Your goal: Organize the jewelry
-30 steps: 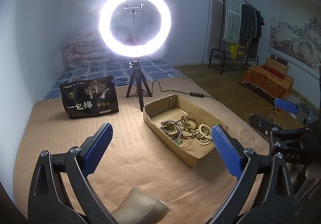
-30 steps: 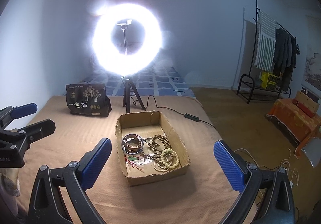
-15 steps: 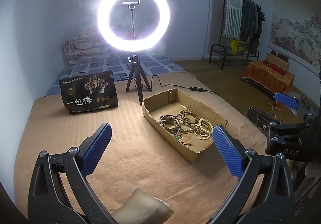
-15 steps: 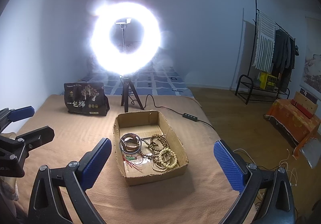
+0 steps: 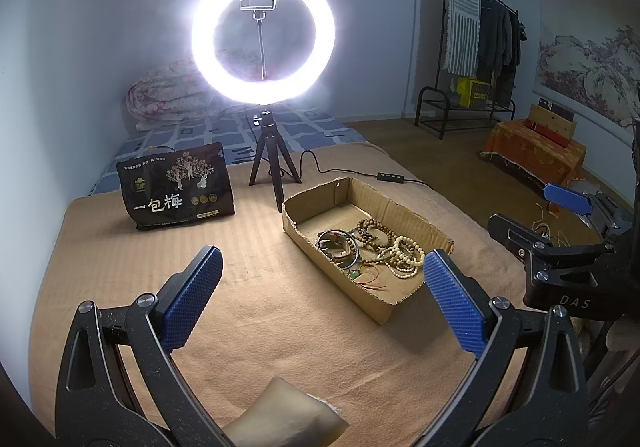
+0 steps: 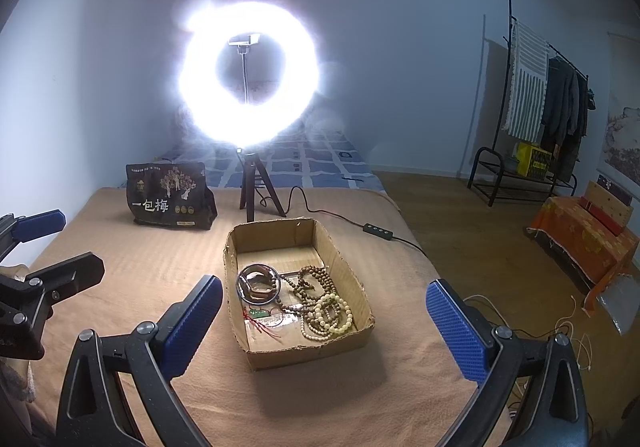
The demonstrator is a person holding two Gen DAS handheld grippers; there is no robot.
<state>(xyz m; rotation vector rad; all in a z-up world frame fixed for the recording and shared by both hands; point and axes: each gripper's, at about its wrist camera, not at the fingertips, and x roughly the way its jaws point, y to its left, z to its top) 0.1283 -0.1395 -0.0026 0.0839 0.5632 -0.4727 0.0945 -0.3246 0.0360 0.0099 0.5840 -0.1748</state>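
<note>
A shallow cardboard box [image 5: 308, 247] [image 6: 356, 279] lies on a tan blanket [image 5: 256, 287]. Inside are brown bead strings [image 6: 314, 281], cream bead bracelets [image 5: 408, 253] [image 6: 332, 313], round bangles [image 5: 338, 243] [image 6: 258, 283] and a small green pendant on red cord [image 6: 260, 315]. My left gripper [image 5: 324, 297] hovers open above the blanket, just near of the box, with nothing between its fingers. My right gripper [image 6: 324, 317] is open too, its gap framing the box from above and behind. Each gripper shows at the edge of the other's view.
A lit ring light on a tripod [image 5: 264, 39] [image 6: 248, 75] stands behind the box, its cable and switch [image 6: 378, 231] trailing right. A black snack bag [image 5: 176, 187] [image 6: 170, 201] stands at the back left. A clothes rack [image 6: 536, 107] and orange-draped stand [image 5: 532, 151] are off the bed.
Both views have drifted slightly: the box sits a little lower and farther in the frames, as both grippers rise or tilt a bit. Nothing has been picked up.
</note>
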